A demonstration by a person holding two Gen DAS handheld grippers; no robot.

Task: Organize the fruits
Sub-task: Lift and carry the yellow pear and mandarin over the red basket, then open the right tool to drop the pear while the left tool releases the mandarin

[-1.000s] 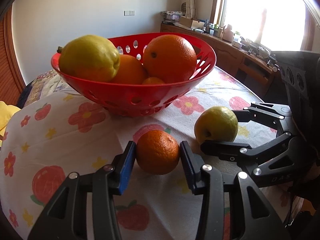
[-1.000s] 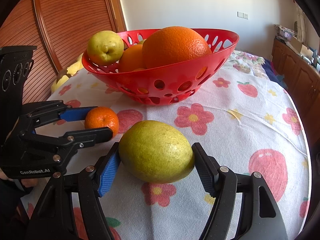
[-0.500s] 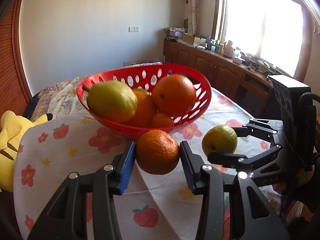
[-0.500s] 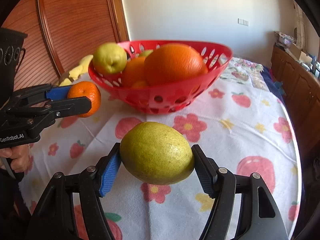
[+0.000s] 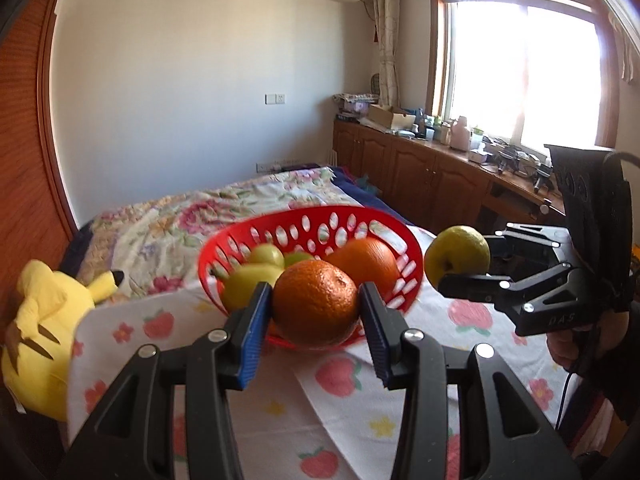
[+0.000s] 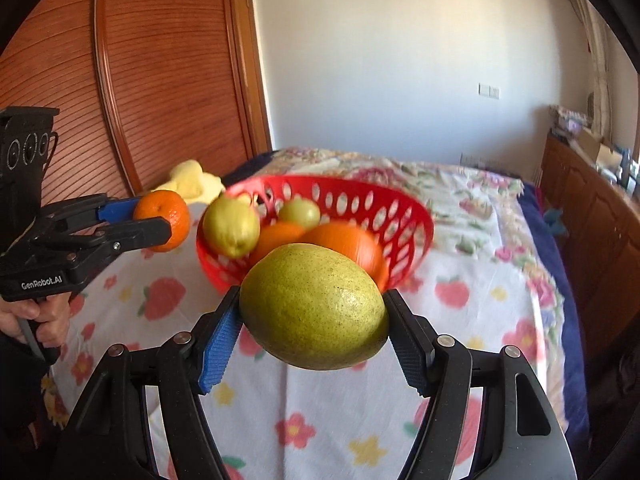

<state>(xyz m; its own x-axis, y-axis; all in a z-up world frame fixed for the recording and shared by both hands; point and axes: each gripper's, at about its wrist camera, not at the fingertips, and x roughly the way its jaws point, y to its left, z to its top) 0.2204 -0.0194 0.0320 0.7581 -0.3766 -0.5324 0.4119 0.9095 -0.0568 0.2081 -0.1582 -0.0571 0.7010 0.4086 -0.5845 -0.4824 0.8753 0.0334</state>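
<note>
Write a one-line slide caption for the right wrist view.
Right gripper holds a yellow-green lemon short of the red basket, while the left gripper carries an orange.

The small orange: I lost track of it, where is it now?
The small orange is clamped in the left tool, held above the tablecloth just short of the red basket's near rim.

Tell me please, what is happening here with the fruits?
A person is sorting fruit with two tools. The left hand-held gripper holds an orange; the right hand-held gripper holds a yellow-green lemon. Both fruits are off the flowered tablecloth, near the red basket, which already holds oranges and other yellow-green fruits. Neither is in the basket yet.
</note>
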